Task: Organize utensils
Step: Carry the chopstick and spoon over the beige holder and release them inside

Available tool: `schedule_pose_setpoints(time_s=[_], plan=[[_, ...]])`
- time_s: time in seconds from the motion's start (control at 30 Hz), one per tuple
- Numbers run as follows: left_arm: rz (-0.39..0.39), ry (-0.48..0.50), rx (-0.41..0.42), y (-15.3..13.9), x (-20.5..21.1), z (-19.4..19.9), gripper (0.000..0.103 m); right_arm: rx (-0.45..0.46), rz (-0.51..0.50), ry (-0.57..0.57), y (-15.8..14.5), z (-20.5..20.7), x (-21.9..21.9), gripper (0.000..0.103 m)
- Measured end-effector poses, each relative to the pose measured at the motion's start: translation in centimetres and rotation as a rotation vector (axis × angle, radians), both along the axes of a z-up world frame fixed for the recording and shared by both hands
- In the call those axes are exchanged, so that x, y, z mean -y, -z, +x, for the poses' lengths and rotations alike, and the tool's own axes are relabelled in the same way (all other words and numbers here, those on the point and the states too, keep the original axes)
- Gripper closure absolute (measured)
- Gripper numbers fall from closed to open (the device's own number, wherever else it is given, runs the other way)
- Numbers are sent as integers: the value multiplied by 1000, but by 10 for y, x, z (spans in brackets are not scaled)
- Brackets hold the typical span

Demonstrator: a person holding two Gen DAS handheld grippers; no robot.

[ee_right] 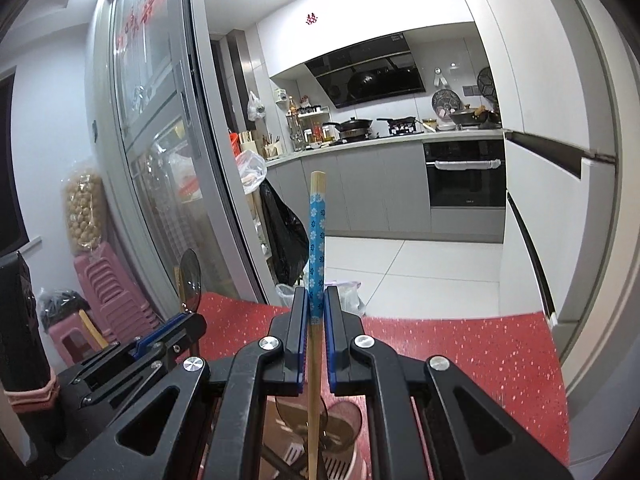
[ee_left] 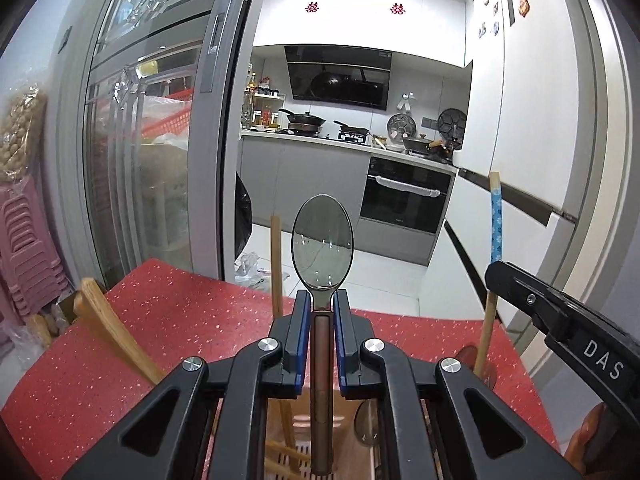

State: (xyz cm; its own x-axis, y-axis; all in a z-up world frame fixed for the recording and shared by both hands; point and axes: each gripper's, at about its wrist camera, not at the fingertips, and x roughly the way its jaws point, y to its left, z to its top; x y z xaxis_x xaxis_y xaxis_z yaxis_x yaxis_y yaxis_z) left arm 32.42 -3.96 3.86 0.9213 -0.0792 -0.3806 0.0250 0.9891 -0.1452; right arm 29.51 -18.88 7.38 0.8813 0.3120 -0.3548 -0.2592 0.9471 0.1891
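Left gripper (ee_left: 322, 308): clamped on upright metal spoon with brown handle (ee_left: 322, 236), above red speckled table (ee_left: 180, 312). Right gripper (ee_right: 316, 308): clamped on upright bamboo chopstick with blue flowered band (ee_right: 317, 240), over pink utensil holder (ee_right: 340, 464).

**A lived-in home kitchen seen from a dining corner**

Beyond a sliding glass door (ee_left: 160, 152) lies a domestic kitchen: a slanted black range hood (ee_left: 339, 76) hangs over a gas hob (ee_right: 394, 130) carrying woks (ee_left: 303, 119), with grey base cabinets (ee_left: 304, 176) and a built-in oven (ee_left: 406, 200) below. Bottles crowd a seasoning rack (ee_right: 306, 124). A white refrigerator (ee_left: 532, 120) bears magnets, and red double-happiness stickers (ee_left: 312, 7) mark the upper cabinets. Nearer, stacked pink plastic stools (ee_right: 116, 284) stand beside a red speckled table (ee_left: 180, 320).
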Motion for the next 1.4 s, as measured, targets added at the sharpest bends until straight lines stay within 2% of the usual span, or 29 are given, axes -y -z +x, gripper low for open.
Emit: schedule_pose_setpoints(time_s=[0.17, 0.37, 0.8, 0.9, 0.93, 0.97, 1.03, 1.07, 1.13, 1.3, 1.4], plan=[[44, 3, 3, 8, 5, -9, 69, -25, -7, -7, 12, -7, 5, 95], [56, -7, -49, 17, 1, -13, 69, -58, -20, -23, 20, -18, 10, 95], [133, 9, -95, 21, 6, -28, 68, -164, 58, -70, 16, -17, 25, 93], [140, 3, -88, 21, 4, -34, 68, -183, 95, -70, 15, -21, 33, 79], [138, 5, -87, 21, 3, -35, 67, -184, 99, -67, 15, -23, 35, 70], [137, 10, -92, 21, 2, -35, 43, -184, 101, -68, 14, -26, 36, 63], [129, 32, -81, 20, 3, -37, 7, -182, 95, -71, 13, -33, 37, 63], [149, 11, -61, 18, 6, -41, 3, -183, 92, -74, 13, -36, 37, 63], [174, 8, -50, 14, 11, -44, 3, -187, 88, -76, 12, -42, 38, 62], [159, 13, -65, 9, 9, -53, 3, -199, 94, -74, 10, -50, 42, 57], [155, 12, -82, 7, 5, -64, 0, -210, 95, -77, 10, -57, 43, 47]])
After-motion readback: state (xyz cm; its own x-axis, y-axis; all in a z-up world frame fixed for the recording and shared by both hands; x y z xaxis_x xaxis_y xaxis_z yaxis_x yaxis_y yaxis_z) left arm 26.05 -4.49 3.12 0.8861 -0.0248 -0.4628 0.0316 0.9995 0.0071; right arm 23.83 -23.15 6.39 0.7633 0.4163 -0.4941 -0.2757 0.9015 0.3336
